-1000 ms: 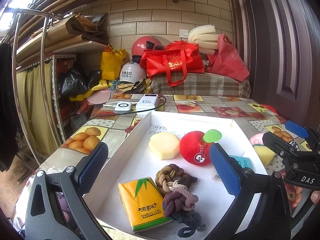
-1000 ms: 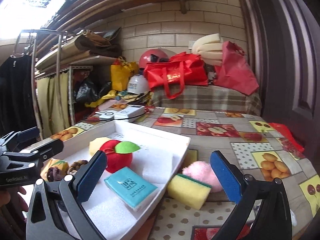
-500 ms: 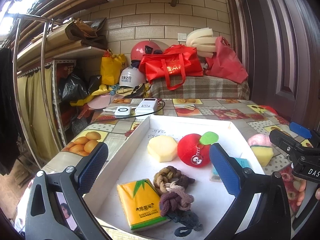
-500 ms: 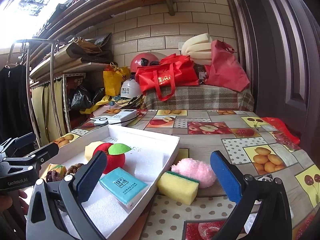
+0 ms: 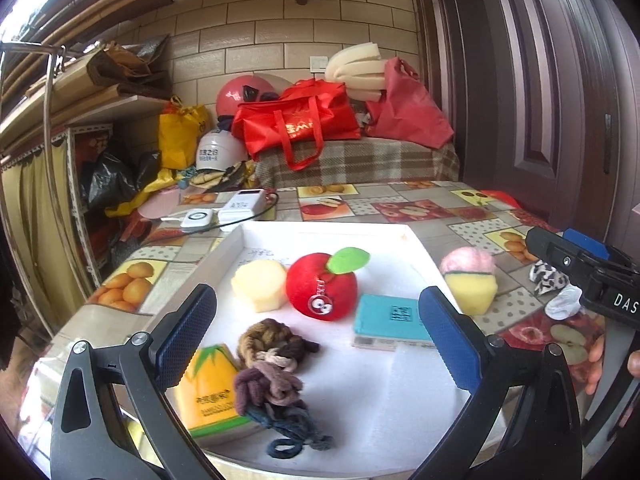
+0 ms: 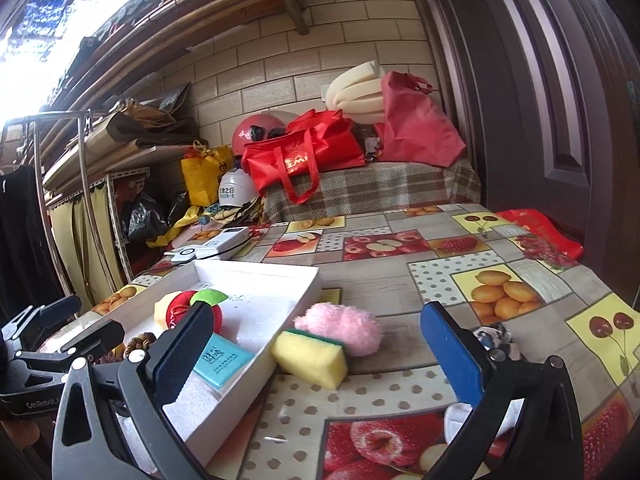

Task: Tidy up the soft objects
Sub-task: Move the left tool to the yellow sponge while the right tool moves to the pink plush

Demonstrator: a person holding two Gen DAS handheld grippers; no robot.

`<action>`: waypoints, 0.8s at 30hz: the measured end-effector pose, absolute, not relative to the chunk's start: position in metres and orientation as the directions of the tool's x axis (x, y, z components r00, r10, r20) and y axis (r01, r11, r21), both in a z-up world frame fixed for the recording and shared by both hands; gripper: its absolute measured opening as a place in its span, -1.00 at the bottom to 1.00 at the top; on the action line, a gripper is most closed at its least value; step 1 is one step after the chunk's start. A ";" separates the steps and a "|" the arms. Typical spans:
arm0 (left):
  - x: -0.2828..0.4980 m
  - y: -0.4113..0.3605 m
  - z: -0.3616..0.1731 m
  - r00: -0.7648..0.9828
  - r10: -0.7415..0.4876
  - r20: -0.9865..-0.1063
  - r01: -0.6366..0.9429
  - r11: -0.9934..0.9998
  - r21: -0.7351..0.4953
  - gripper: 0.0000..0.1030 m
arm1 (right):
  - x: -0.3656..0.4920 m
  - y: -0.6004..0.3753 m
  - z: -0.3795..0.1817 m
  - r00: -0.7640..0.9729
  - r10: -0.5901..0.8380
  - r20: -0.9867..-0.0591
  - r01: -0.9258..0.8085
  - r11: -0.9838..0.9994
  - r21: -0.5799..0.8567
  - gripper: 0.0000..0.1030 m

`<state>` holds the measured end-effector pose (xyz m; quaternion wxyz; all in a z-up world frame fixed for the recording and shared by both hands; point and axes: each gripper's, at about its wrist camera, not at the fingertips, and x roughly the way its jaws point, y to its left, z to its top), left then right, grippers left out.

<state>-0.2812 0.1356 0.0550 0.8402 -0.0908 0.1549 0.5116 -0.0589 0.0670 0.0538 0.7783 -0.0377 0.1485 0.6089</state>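
Hovering, left tongs [image 5: 316, 316]: wide open, empty, over white tray [image 5: 328, 229]
Tray contents: tissue pack [image 5: 210, 394], knotted rope [image 5: 272, 376], foam block [image 5: 259, 290], plush apple [image 5: 322, 284], teal box [image 5: 390, 318]
Bench [image 6: 400, 276], beside tray: yellow sponge [image 6: 310, 358] touching pink puff [image 6: 344, 326]
Right tongs [image 6: 316, 348]: wide open, empty, framing sponge

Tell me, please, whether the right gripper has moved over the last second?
Yes. The right gripper has shifted right, away from the yellow sponge, toward the black-and-white cloth.
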 end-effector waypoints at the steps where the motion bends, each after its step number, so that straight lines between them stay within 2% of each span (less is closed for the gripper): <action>1: -0.278 0.134 0.055 0.434 0.828 -0.354 -0.883 0.468 0.012 0.98 | -0.054 0.064 0.054 0.223 0.934 -0.279 -0.955 0.267 0.131 1.00; 11: -0.274 0.132 0.056 0.444 0.821 -0.360 -0.875 0.483 0.021 0.98 | -0.003 0.028 0.053 0.338 0.901 -0.274 -0.880 0.405 0.247 1.00; 19: -0.254 0.123 0.054 0.489 0.785 -0.380 -0.842 0.539 0.029 0.98 | 0.010 0.013 0.058 0.412 0.877 -0.250 -0.862 0.463 0.205 1.00; 24: -0.229 0.110 0.053 0.525 0.754 -0.395 -0.797 0.599 0.083 0.98 | 0.042 0.003 0.058 0.475 0.827 -0.301 -0.827 0.536 0.168 1.00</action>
